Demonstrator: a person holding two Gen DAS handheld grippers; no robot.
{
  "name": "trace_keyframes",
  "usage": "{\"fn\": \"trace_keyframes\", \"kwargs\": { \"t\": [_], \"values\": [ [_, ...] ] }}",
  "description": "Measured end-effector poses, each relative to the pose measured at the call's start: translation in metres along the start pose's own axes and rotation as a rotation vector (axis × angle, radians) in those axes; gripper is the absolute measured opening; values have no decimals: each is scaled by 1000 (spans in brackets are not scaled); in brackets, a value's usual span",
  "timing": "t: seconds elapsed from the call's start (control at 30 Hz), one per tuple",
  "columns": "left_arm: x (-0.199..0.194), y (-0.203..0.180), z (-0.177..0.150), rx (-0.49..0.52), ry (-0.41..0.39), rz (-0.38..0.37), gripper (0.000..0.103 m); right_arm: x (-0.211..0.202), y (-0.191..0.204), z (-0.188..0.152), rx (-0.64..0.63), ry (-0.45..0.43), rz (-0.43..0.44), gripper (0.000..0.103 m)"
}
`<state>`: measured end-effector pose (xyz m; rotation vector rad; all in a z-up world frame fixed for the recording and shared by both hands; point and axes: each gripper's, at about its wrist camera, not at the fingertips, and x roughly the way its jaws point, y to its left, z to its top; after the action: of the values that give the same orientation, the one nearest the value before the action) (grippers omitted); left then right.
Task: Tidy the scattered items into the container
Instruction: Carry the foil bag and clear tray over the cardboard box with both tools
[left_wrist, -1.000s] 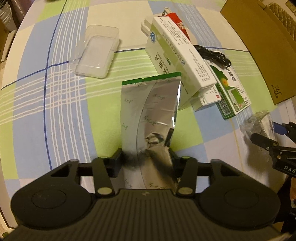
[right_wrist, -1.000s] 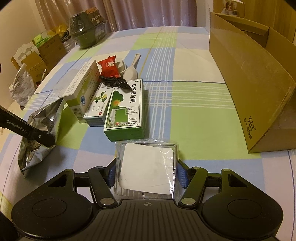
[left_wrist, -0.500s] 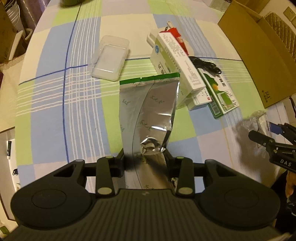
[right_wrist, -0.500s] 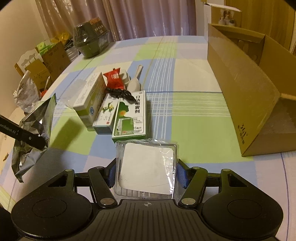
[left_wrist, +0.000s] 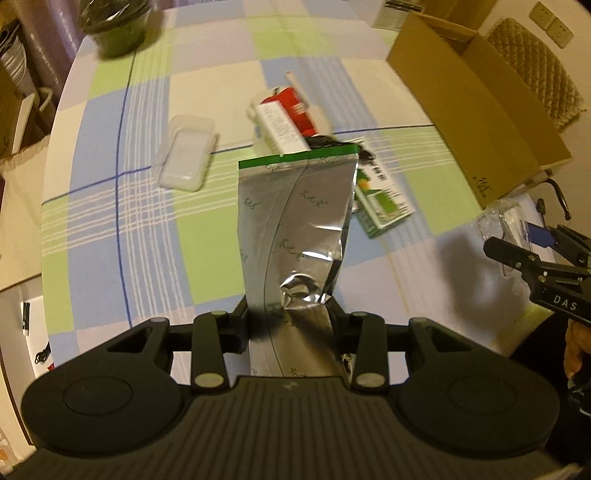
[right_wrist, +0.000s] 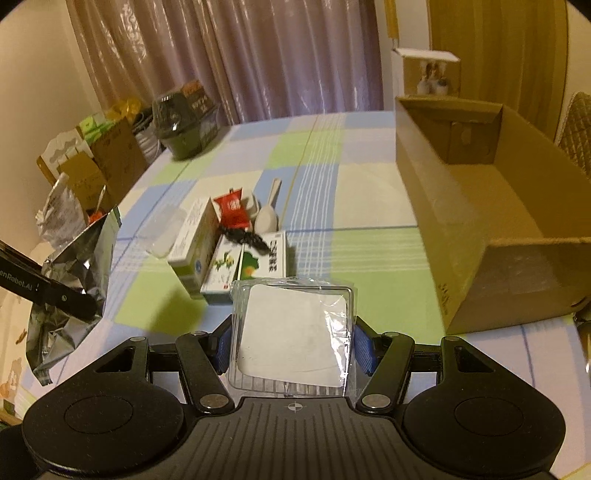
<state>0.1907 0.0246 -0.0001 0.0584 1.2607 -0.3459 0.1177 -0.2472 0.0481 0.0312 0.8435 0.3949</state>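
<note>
Both loads are off the table now. A second ago the silver foil pouch (left_wrist: 295, 229) was low over the cloth in my left hand-held gripper (left_wrist: 290, 325); since then the jaws have pinched in further and settled narrow on its crumpled lower end, and the pouch has risen, so more of the far edge of the table shows past its green top strip. My right hand-held gripper (right_wrist: 291, 345) has kept the same half-wide hold on the clear plastic tray (right_wrist: 291, 332), blue pads pressing on both of its sides, and it too has come up: I now see over the wall of the cardboard box (right_wrist: 476, 229) to its bare floor, where before I saw only its side.

The box stands at the table's right edge, well apart from both held pieces. I judge the pick-up done and the carry to the box next, the tray being nearer.

Left behind near the middle of the table: the medicine boxes (right_wrist: 229, 258), a red sachet (right_wrist: 231, 206), a black cable (right_wrist: 245, 238), a white scoop (right_wrist: 267, 216), and a second clear tray (left_wrist: 186, 157) toward the left edge.
</note>
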Motion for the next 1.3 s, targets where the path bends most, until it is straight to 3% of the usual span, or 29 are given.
{"fn": "trace_keyframes", "kwargs": {
  "t": [0.37,0.7,1.0,1.3],
  "values": [
    [-22,-79,35,100,-36,-48,34,-49,-38,30,12,-95,-41,65],
    [-14,-180,96,155,-69,-175,34,-79,-107,70,24,-178,-141,65],
    [12,-245,157,102,-82,-256,34,-75,-177,92,53,-183,-229,65],
    [45,-279,210,-21,-79,-307,34,-59,-212,105,73,-173,-253,65]
  ]
}}
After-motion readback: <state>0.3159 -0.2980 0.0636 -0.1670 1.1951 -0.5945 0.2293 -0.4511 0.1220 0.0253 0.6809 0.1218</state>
